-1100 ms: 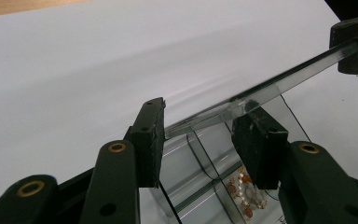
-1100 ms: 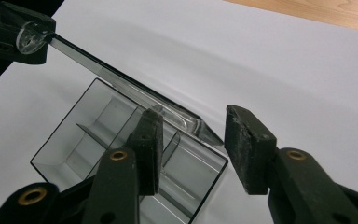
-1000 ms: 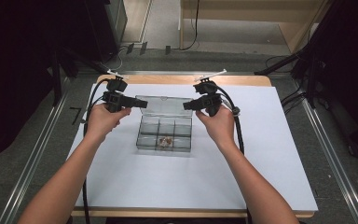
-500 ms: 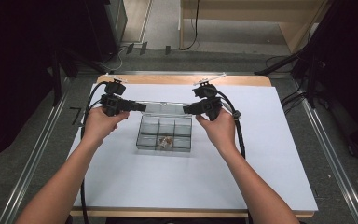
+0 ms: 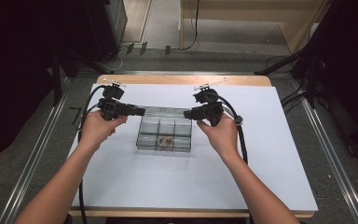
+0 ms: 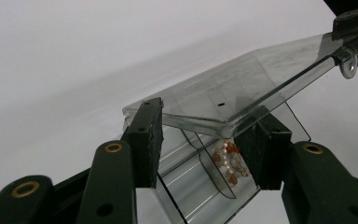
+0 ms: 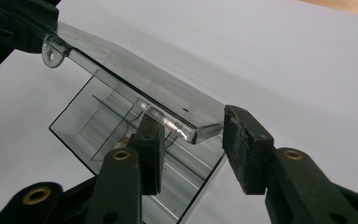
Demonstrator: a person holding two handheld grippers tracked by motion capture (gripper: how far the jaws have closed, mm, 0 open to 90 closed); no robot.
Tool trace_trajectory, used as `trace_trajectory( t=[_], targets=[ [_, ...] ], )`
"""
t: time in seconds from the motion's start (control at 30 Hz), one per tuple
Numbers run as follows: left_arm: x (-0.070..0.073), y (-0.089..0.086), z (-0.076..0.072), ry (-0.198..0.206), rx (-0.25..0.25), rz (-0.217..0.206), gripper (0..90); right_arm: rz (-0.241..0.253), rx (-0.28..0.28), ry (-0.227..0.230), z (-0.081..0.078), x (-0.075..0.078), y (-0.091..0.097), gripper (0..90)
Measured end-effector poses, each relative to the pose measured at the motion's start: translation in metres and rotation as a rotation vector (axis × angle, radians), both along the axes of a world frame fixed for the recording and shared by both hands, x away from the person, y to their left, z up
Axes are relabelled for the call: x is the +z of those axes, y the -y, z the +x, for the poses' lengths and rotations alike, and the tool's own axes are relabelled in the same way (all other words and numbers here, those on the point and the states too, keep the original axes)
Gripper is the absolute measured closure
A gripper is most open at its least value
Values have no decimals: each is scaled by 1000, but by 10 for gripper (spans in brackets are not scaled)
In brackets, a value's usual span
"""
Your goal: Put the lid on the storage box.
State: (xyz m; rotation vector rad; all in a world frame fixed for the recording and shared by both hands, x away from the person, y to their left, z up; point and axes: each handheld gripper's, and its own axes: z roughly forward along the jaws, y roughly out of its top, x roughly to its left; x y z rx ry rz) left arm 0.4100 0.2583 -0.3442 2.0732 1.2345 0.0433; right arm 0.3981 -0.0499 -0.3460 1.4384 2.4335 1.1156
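Both hands sit about where they were a second ago, little shift; the left gripper [image 5: 140,111] has just been easing its fingers apart, with the lid end between them. Clear plastic compartment box [image 5: 164,135] sits mid-table on the white sheet [image 5: 270,163] covering the wooden table [image 5: 182,80], between the two hands. Its transparent lid [image 5: 165,110] is hinged up along the far side, raised off the box and tilted.

Left gripper comes in from the left, level, fingers [image 6: 145,140] straddling the left end of the lid [image 6: 242,88]. Left gripper view: one pad touches the lid corner, the other sits just beside the lid's lower edge; a firm clamp cannot be told, looks loose.

Right gripper [image 5: 186,113] comes in from the right, fingers [image 7: 150,149] around the right end of the lid [image 7: 135,84]. Right gripper view: one pad is under the lid edge, touching it; the other pad stands clear with a gap to the lid corner. Not clenched, released.

A small cluster of orange and white beads [image 6: 228,158] lies in a near middle compartment of the box [image 6: 200,186]; same cluster in the high view [image 5: 164,140]. Other compartments look bare. Cables trail from both grippers toward the near edge.
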Motion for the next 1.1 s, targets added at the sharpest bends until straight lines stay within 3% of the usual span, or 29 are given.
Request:
trace_trajectory(
  t=[1.1],
  targets=[
    [-13, -4, -26, 11, -9, -2, 510, -2, 19, 19, -27, -12, 2, 611]
  ],
)
